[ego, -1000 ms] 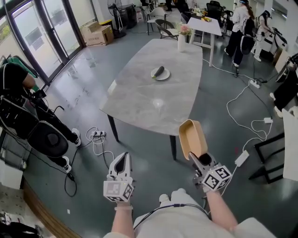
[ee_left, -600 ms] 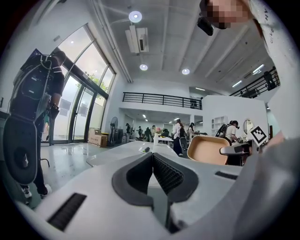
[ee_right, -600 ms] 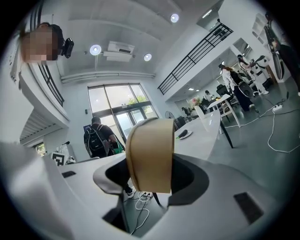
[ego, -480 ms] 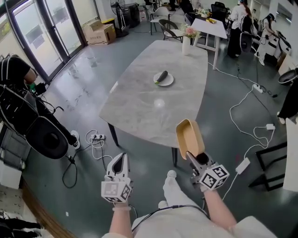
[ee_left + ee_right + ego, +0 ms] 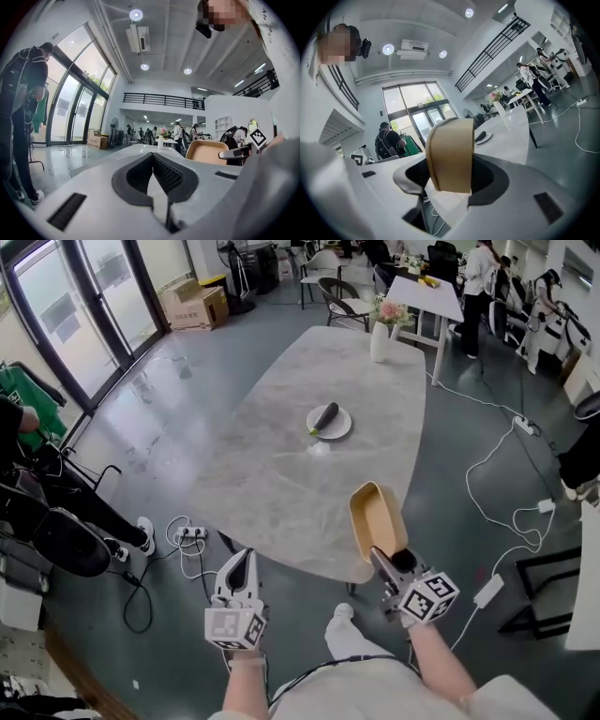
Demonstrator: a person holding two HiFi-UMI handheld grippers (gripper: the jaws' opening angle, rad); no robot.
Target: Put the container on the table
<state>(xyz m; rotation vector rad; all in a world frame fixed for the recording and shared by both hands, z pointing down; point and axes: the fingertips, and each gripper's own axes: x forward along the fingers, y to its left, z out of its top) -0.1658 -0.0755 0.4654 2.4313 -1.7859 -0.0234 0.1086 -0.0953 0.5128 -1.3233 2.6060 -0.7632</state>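
Note:
My right gripper (image 5: 387, 562) is shut on the near end of a tan, oblong container (image 5: 375, 517), which it holds tipped up above the near right edge of the grey marble table (image 5: 272, 465). In the right gripper view the container (image 5: 450, 152) stands on edge between the jaws and hides most of what lies ahead. My left gripper (image 5: 242, 562) is shut and empty, short of the table's near edge; its jaws (image 5: 152, 158) meet in a point. Seen from the left gripper view, the container (image 5: 206, 152) is off to the right.
A white plate with a dark vegetable (image 5: 329, 420) sits mid-table, and a vase of flowers (image 5: 380, 337) stands at the far end. Cables and a power strip (image 5: 190, 532) lie on the floor. A person with black gear (image 5: 37, 512) is at left. Cardboard boxes (image 5: 197, 304) and a white table with people are behind.
Both grippers have come forward to the table. The container, which hung over the floor before the table's edge, now reaches over that edge. The grip is the same.

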